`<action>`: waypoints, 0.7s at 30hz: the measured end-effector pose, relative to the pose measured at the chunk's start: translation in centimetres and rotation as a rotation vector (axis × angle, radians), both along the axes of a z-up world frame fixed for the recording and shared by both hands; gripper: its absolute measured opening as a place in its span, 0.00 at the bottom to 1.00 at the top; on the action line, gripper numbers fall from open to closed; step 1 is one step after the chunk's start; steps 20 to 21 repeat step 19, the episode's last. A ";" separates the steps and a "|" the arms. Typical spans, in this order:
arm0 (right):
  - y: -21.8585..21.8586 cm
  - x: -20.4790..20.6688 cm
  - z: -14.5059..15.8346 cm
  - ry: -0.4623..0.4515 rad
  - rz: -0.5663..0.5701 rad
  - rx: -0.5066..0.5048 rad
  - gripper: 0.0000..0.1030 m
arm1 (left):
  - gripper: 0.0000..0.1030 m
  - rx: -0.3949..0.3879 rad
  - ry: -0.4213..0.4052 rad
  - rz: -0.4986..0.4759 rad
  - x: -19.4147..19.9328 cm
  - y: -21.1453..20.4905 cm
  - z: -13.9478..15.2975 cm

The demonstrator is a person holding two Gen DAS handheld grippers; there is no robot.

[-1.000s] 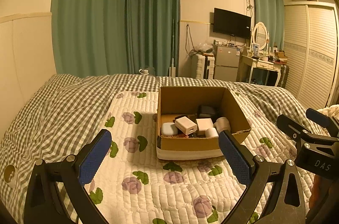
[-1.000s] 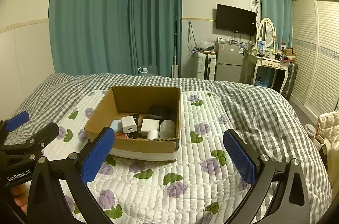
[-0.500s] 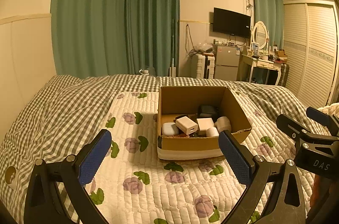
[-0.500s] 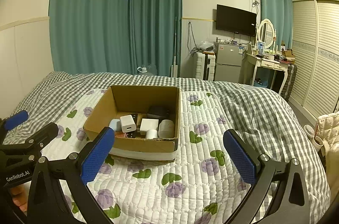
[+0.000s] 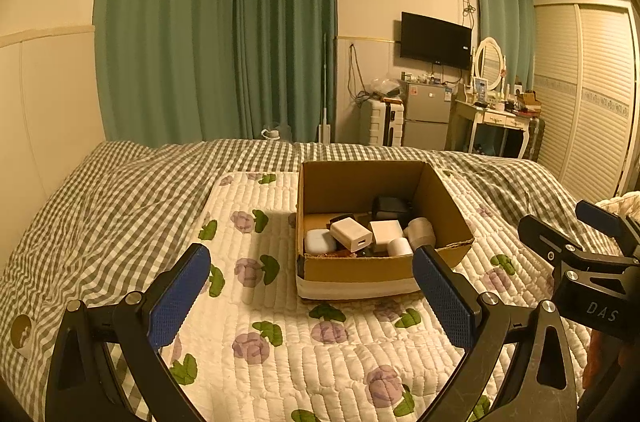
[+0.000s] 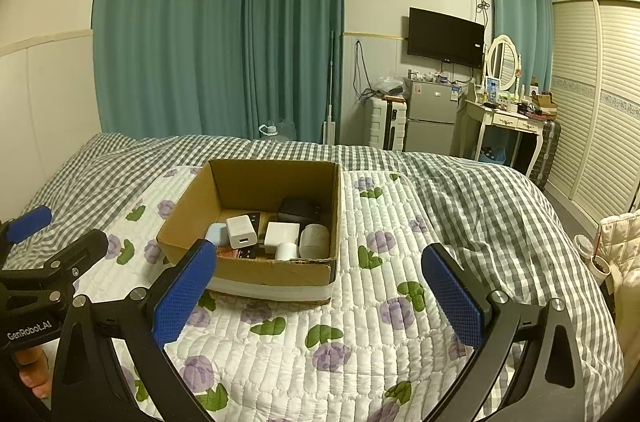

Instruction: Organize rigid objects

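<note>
Hovering at six o'clock of the cardboard box (image 5: 362,268), your left gripper (image 5: 310,292) and right gripper (image 6: 320,286) gape empty; chargers (image 6: 242,231) and small cases sit inside, none visible on the quilt (image 6: 360,334), fitting sorted or awaiting sorting.

A bed (image 5: 100,214) is carrying everything here, and a grey-and-white checked cover (image 6: 472,198) is lying spread over it. A white quilted pad (image 5: 340,354) printed with purple flowers and green leaves is lying on top of that cover, running down the middle toward the cameras. An open cardboard box (image 5: 360,268) is sitting directly on the quilted pad, with the pad showing on every side of it in both views
</note>
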State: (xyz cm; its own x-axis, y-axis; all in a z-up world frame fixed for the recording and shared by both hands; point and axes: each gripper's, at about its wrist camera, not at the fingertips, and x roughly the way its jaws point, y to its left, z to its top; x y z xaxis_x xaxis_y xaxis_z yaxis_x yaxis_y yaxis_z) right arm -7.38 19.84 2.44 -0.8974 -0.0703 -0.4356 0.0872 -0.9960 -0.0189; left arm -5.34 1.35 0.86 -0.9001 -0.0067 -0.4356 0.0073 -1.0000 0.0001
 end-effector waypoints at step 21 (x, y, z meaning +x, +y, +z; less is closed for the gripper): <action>-0.1 -0.2 0.2 0.001 -0.002 0.003 1.00 | 1.00 0.014 0.001 -0.002 -0.3 -0.2 0.1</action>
